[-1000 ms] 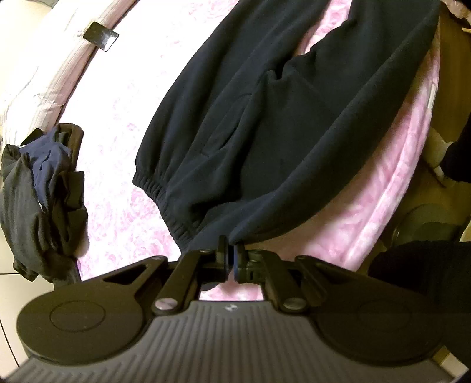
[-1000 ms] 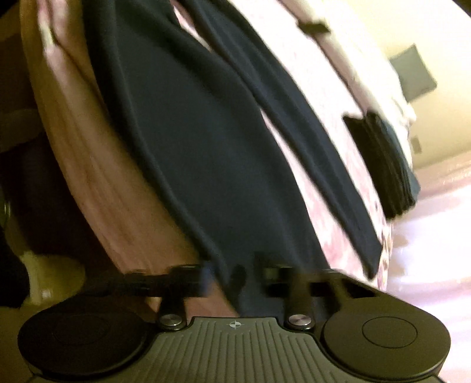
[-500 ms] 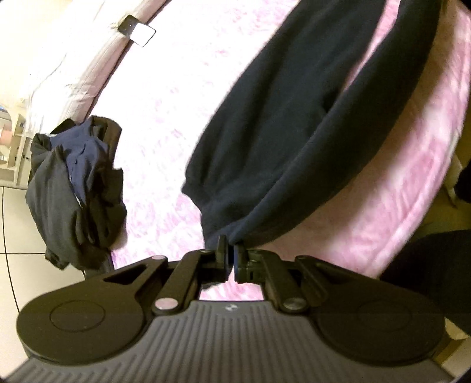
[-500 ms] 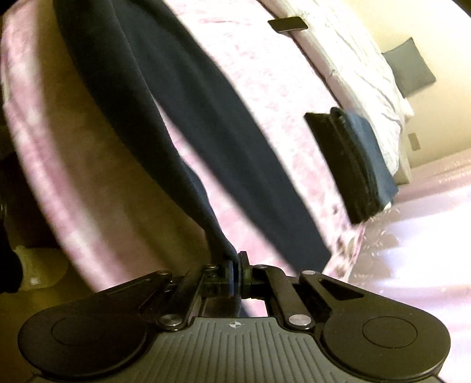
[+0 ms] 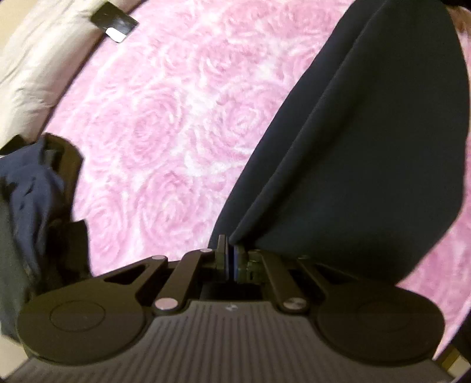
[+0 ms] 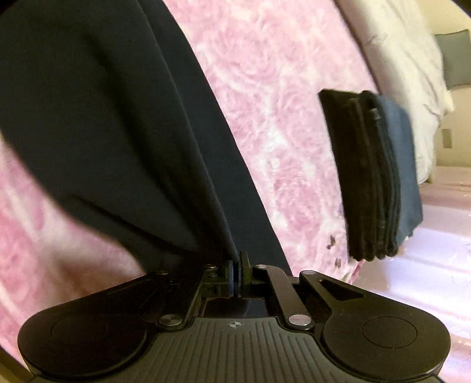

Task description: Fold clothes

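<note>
Pink blanket (image 5: 164,123), perhaps dark trousers (image 5: 368,153)

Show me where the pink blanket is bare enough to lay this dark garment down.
Widest bare patch: pink blanket between the dark garment and the crumpled clothes pile, up to the black card. Another strip lies between the garment and the folded stack. It is crowded at both piles. Left gripper and right gripper are each shut on the garment.

Dark navy garment (image 5: 368,141): soft fleece, doubled over in a smooth fold, draped across the pink rose-patterned blanket (image 5: 164,123). Crumpled pile of dark clothes (image 5: 32,206) at blanket's edge. Folded stack (image 6: 374,173), dark, neat, lying flat.
</note>
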Motion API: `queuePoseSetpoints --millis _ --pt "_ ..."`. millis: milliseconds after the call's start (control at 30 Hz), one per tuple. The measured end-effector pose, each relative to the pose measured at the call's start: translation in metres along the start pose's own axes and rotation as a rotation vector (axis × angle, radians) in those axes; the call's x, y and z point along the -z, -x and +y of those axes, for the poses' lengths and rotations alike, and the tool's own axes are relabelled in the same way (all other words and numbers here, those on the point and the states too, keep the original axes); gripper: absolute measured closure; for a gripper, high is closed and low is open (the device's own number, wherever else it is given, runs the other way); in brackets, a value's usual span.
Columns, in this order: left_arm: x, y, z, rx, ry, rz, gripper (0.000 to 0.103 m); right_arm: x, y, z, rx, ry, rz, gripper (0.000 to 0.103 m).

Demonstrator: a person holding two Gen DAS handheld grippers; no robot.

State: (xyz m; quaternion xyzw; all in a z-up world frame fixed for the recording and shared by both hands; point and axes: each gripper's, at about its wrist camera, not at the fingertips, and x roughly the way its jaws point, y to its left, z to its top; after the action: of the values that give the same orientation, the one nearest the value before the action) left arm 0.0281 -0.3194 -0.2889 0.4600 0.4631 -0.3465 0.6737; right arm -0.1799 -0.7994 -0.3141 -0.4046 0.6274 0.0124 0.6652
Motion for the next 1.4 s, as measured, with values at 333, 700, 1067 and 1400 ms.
queuePoseSetpoints --millis 333,700,1067,1400 --pt "-0.013 -0.048 0.015 0.019 0.054 0.061 0.100 -0.040 -0.042 -0.031 -0.063 0.021 0.008 0.102" --pt "-0.058 -0.017 -0.007 -0.129 0.082 0.172 0.078 -0.004 -0.056 -0.067 -0.091 -0.190 -0.161 0.025" --pt "-0.219 0.011 -0.113 0.027 -0.109 -0.051 0.071 0.185 -0.073 -0.112 -0.367 -1.146 -0.106 0.026" --pt "-0.346 0.000 -0.194 0.140 -0.295 -0.210 0.066 0.240 -0.087 -0.094 -0.429 -1.526 -0.161 0.037"
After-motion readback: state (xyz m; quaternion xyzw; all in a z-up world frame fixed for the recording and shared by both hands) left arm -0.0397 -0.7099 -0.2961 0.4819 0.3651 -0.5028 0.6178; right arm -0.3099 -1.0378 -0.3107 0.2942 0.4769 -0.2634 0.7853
